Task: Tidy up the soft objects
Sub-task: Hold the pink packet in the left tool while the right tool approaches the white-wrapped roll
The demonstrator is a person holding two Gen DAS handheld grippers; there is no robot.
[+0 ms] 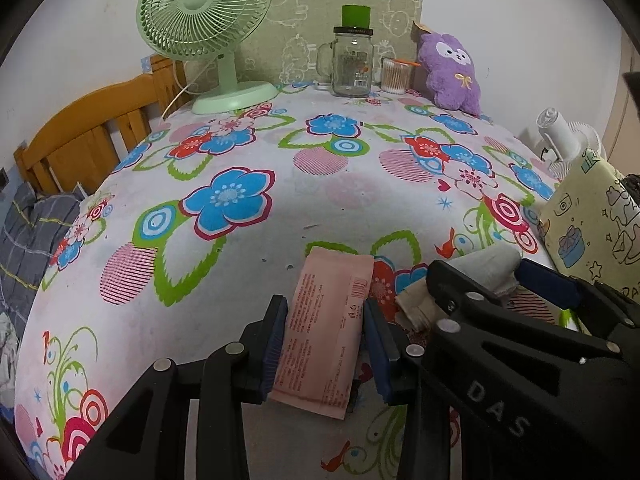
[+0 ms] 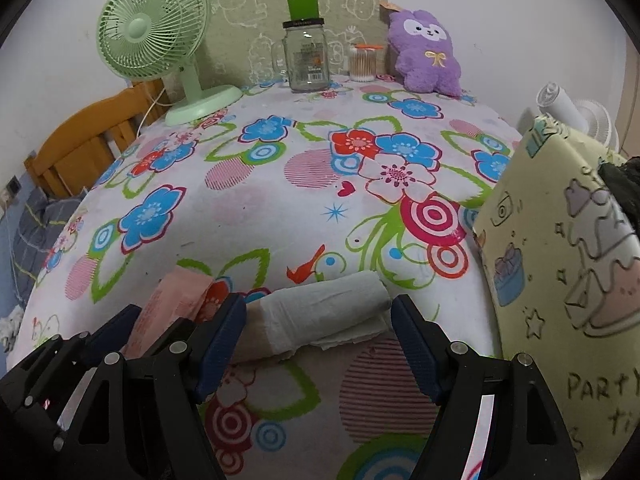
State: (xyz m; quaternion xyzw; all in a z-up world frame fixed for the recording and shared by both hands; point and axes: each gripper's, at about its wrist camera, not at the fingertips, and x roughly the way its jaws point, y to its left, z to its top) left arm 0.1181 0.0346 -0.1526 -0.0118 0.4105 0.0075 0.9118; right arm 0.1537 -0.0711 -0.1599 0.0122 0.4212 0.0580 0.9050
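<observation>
1. Pink tissue packet (image 1: 326, 336) lies flat near the front edge of the flowered tablecloth (image 1: 280, 208); the left gripper (image 1: 326, 344) clamps it narrowly, blue pads pressed on both long sides.
2. Just right of it, a grey-white rolled cloth (image 2: 328, 304) rests on the tablecloth between the jaws of the right gripper (image 2: 320, 340), which stand wide with gaps on both sides.
3. The cream cartoon-print box (image 2: 560, 260) rises near the right gripper's outer finger, crowding that side.
4. The middle of the cloth is bare; the green fan (image 1: 204, 20), glass jar (image 1: 352, 64) and purple plush (image 1: 452, 72) line the far edge.
</observation>
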